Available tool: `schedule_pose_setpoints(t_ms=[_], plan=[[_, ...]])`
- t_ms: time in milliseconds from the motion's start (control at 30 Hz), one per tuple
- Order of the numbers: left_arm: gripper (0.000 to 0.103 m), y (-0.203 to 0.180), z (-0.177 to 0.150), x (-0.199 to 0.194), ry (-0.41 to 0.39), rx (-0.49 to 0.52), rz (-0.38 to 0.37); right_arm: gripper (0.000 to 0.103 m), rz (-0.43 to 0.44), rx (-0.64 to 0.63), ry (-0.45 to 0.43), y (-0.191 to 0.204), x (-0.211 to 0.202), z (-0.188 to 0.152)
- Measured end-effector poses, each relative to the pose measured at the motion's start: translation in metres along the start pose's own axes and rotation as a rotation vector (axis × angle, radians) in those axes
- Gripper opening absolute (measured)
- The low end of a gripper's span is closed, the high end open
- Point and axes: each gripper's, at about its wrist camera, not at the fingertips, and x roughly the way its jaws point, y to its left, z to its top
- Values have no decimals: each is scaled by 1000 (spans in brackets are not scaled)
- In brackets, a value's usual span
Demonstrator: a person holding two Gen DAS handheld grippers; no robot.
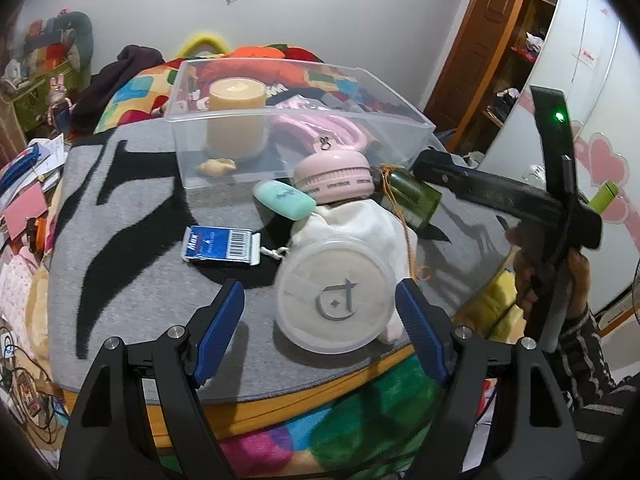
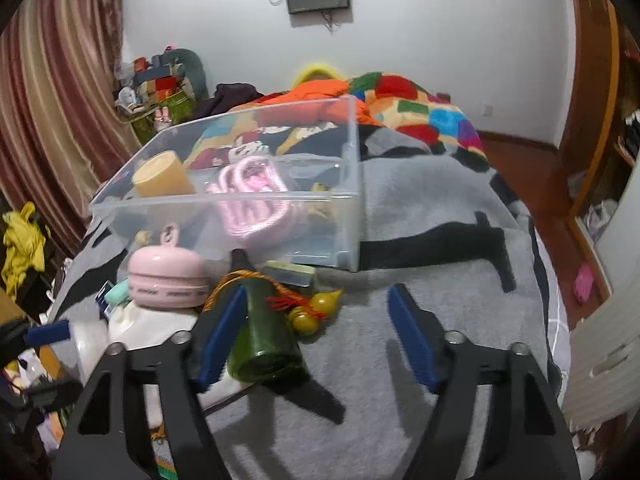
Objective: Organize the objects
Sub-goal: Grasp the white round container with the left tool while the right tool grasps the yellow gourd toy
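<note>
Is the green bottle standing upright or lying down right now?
Lying down. The green bottle rests on its side on the grey blanket, neck toward the clear bin.

You get even, soft indoor light; shadows are faint, edges bend strongly, and the right view is slightly blurred.

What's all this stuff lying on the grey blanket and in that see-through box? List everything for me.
Clear box: 1, transparent, far side of the blanket.
Candle: 1, cream, inside the box.
Pink coiled item: 1, pink, inside the box.
Round pink case: 1, pink, in front of the box.
Mint case: 1, mint green, beside the pink case.
Blue packet: 1, blue and white, on the blanket.
Round tub: 1, translucent white, near edge, against a white cloth.
Green bottle: 1, dark green, lying down.
Gourd charm: 1, yellow, beside the bottle.
Left gripper: open, around the tub.
Right gripper: open, over the bottle.
</note>
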Motion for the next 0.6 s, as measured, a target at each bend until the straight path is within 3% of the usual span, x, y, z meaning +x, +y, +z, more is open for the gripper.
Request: schedule_pose_setpoints(t_ms=[67,133,400,500,600], plan=[[78,-3,-1,2,9,12,-3,50,-20,25,10,-8,5,3],[78,-6,-3,5,16,22,-2,45,-3,49,43,-14,14,4],[78,0,-3,12,10,7,49,43,52,36,87,-9,31,1],[73,0,-2,11,-7,0,50,30,75,38,104,-9,33,-1],[66,-3,-2,10,-10,13,42,28,92,59,115,-13,34,-3]])
